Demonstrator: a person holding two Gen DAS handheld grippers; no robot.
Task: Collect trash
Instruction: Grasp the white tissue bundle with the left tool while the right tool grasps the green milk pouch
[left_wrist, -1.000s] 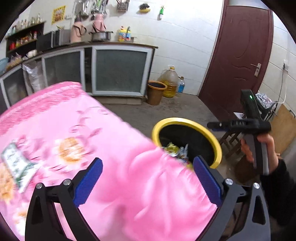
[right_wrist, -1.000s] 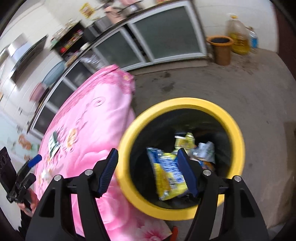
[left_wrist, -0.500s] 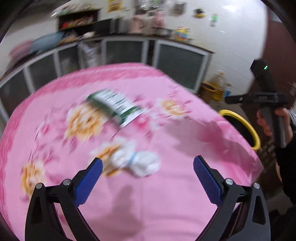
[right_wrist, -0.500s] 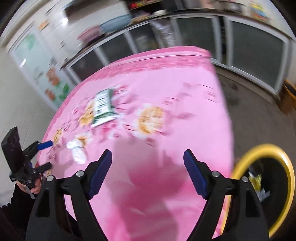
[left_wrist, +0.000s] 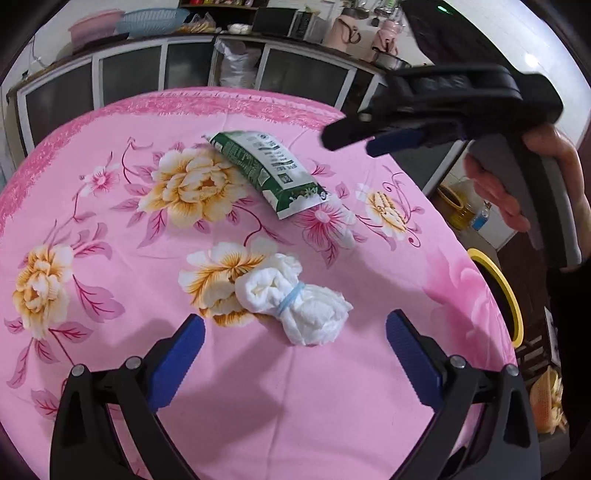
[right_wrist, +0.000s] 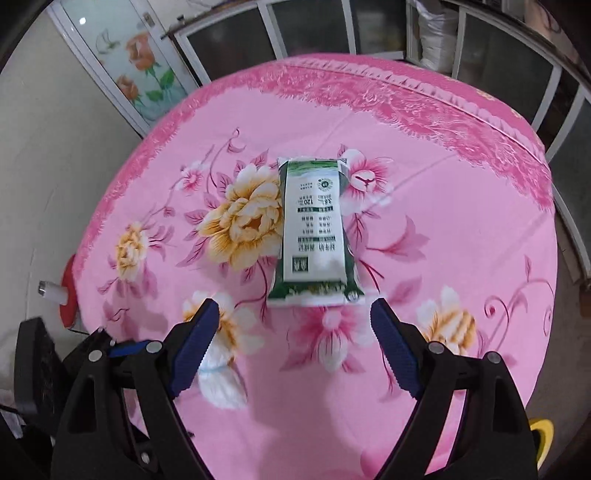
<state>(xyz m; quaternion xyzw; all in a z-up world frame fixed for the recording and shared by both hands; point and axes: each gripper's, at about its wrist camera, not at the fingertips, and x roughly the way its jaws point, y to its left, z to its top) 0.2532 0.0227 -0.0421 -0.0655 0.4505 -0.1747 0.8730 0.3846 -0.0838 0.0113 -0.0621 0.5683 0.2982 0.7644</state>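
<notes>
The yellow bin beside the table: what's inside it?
From here nothing shows. Only part of the yellow bin's rim peeks past the pink tablecloth, which covers the rest; the opening looks dark. The pouch and the white wad lie on the table.

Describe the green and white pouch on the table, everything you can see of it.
The pouch is a flat, soft-looking plastic packet, white in the middle with green bands at both ends and rows of small printed text too fine to read. It looks slightly puffed, with sealed, crimped ends. It lies flat on the pink flowered tablecloth, partly over a yellow printed flower, and nothing else touches it. The right gripper hangs just short of its near end, jaws open and empty. The white wad lies apart from it.
</notes>
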